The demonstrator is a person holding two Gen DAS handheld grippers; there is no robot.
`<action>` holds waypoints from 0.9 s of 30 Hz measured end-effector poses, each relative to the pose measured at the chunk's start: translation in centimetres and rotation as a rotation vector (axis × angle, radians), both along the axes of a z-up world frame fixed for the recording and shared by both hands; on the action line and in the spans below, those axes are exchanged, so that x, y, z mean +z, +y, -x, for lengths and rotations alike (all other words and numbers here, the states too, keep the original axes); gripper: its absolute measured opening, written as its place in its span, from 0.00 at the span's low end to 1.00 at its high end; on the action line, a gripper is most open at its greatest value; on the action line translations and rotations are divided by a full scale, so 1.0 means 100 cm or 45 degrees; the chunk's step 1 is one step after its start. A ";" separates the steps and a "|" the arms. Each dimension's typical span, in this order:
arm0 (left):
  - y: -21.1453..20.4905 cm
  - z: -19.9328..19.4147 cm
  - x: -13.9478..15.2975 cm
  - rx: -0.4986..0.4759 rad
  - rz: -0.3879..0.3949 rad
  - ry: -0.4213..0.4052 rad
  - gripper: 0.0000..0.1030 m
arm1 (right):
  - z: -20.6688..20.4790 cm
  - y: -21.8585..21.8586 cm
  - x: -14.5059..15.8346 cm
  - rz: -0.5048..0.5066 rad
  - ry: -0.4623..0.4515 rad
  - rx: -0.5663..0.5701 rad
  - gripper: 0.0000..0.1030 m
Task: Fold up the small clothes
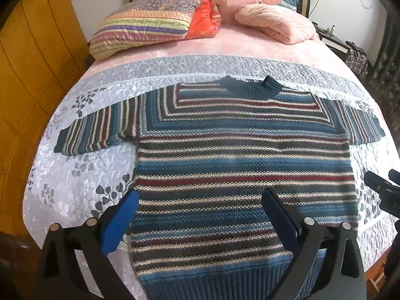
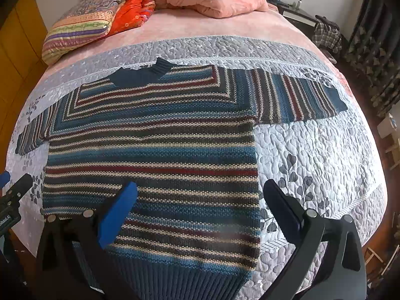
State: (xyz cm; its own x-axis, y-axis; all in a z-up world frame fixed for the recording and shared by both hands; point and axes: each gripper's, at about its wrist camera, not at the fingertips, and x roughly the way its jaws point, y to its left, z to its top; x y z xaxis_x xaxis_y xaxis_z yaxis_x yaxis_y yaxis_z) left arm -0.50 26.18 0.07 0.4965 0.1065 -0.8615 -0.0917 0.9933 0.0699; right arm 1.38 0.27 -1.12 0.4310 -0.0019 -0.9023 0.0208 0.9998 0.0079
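A striped knit sweater (image 1: 240,150) (image 2: 155,150) in blue, red, cream and grey lies flat on the bed, collar away from me, both sleeves spread out sideways. My left gripper (image 1: 200,200) hovers open over the sweater's lower left part, its left finger past the garment's left edge. My right gripper (image 2: 200,192) hovers open over the lower right part, its right finger above the quilt beyond the sweater's right edge. Neither holds anything. The tip of the right gripper shows at the right edge of the left wrist view.
The sweater rests on a grey-white quilted bedspread (image 1: 75,170) (image 2: 312,150). Striped and orange pillows (image 1: 145,25) (image 2: 85,25) and a pink duvet (image 1: 270,17) (image 2: 215,0) lie at the headboard. A wooden wardrobe (image 1: 32,70) stands left; a nightstand (image 2: 300,12) stands right.
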 end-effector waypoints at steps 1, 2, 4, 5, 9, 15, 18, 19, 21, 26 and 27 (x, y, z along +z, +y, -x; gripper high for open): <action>-0.001 0.001 -0.001 0.000 -0.005 -0.002 0.96 | 0.000 0.000 0.000 -0.003 0.000 -0.001 0.97; -0.001 0.001 -0.001 0.000 -0.007 -0.002 0.96 | 0.000 -0.001 0.000 -0.003 0.001 -0.001 0.97; -0.001 0.001 -0.001 0.000 -0.013 -0.002 0.96 | 0.000 0.000 0.000 -0.003 0.001 -0.001 0.97; -0.001 0.001 -0.001 0.000 -0.012 -0.003 0.96 | 0.000 -0.001 -0.001 -0.003 0.002 -0.001 0.97; -0.001 0.001 -0.001 0.000 -0.012 -0.003 0.96 | 0.001 -0.001 -0.002 -0.007 0.002 0.003 0.97; -0.002 0.001 -0.002 0.000 -0.013 -0.004 0.96 | 0.000 -0.001 -0.002 -0.001 0.002 0.005 0.97; -0.002 0.001 -0.002 0.000 -0.013 -0.002 0.96 | 0.000 -0.001 -0.002 -0.001 0.002 0.006 0.97; -0.003 0.001 -0.002 0.000 -0.014 -0.003 0.96 | -0.001 -0.001 -0.002 0.000 0.002 0.007 0.97; -0.002 0.001 -0.002 0.000 -0.016 -0.003 0.96 | -0.001 0.000 -0.002 0.003 0.002 0.008 0.97; -0.002 0.001 -0.003 -0.001 -0.019 -0.002 0.96 | -0.002 -0.001 -0.005 -0.001 0.010 0.007 0.97; -0.002 0.002 -0.003 0.000 -0.019 -0.002 0.96 | -0.002 -0.001 -0.005 0.000 0.011 0.007 0.97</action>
